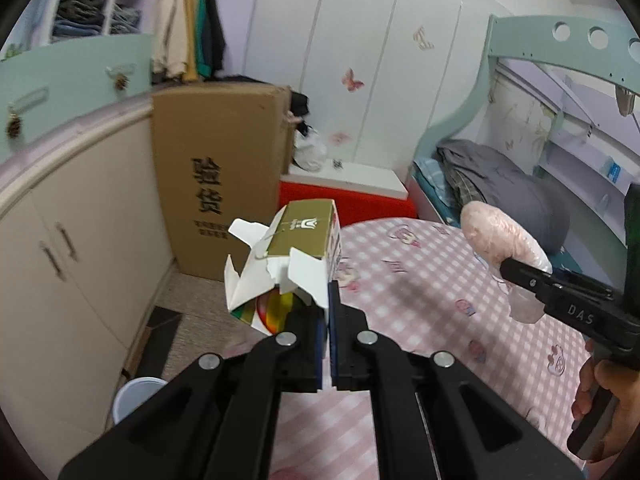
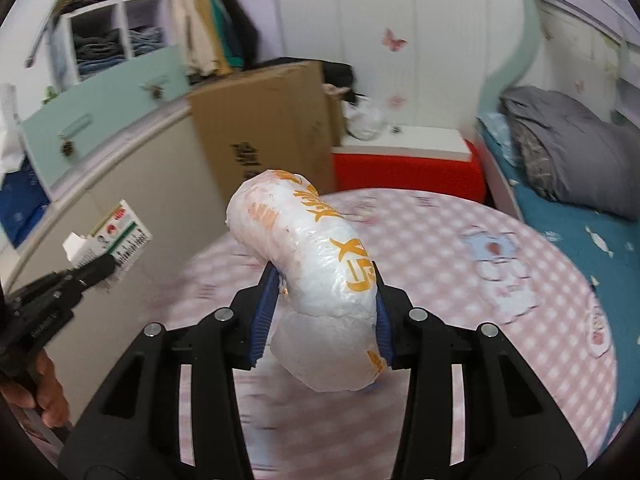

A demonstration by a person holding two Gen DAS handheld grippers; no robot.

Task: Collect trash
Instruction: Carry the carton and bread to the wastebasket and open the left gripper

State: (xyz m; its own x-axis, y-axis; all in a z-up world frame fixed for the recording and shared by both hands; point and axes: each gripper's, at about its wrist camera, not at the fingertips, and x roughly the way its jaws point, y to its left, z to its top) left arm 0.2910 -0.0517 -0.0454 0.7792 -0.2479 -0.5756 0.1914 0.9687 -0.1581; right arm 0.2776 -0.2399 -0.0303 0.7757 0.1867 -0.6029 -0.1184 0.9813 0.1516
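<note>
Cardboard, thin and torn, is what we hold on the left: the left gripper (image 1: 329,312) has its jaws pressed together on one wall of the small white-and-gold carton with ragged open flaps (image 1: 294,256), lifted above the edge of the round worktop in pink checked cloth (image 1: 440,280). We judge that flimsy wall could tear or slide out, since only an edge is pinched. Our right gripper (image 2: 322,316) has its jaws partly spread, squeezing the soft, bulging white plastic bag with orange print (image 2: 316,264), held above the worktop. Slick film and a springy, curved bulk could let it squirm free if we swing fast or relax
</note>
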